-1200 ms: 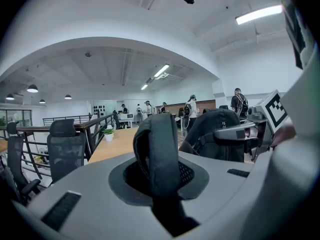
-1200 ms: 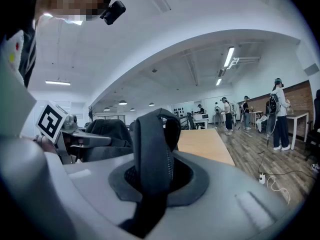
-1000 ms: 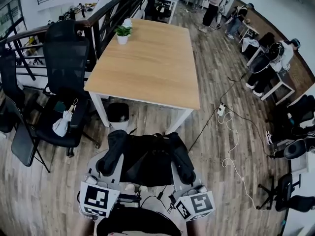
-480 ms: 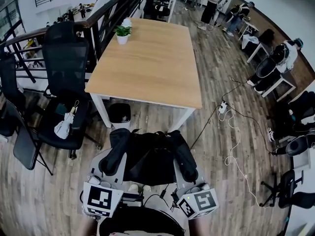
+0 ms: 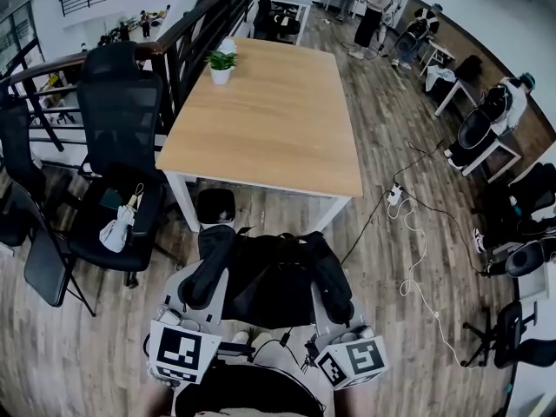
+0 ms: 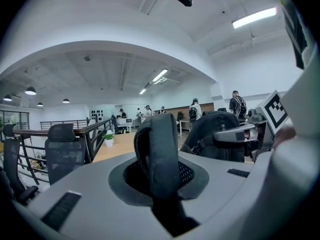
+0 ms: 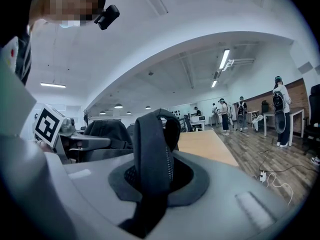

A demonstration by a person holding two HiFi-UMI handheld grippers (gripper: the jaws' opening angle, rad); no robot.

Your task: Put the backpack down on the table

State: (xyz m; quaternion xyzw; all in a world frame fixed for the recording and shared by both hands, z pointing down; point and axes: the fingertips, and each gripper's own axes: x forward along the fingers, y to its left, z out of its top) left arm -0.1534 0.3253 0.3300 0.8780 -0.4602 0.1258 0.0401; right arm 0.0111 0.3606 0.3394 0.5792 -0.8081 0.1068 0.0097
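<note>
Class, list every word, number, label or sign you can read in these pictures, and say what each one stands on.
No words or numbers can be read in any view.
Left marker cube: black-and-white square pattern, no letters.
Right marker cube: the same kind of pattern, no letters.
Small pale tag on the backpack: too small to read.

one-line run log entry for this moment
state: backpack held short of table | left gripper: shut on left strap | right gripper: shut on right strap | placed: not yet
</note>
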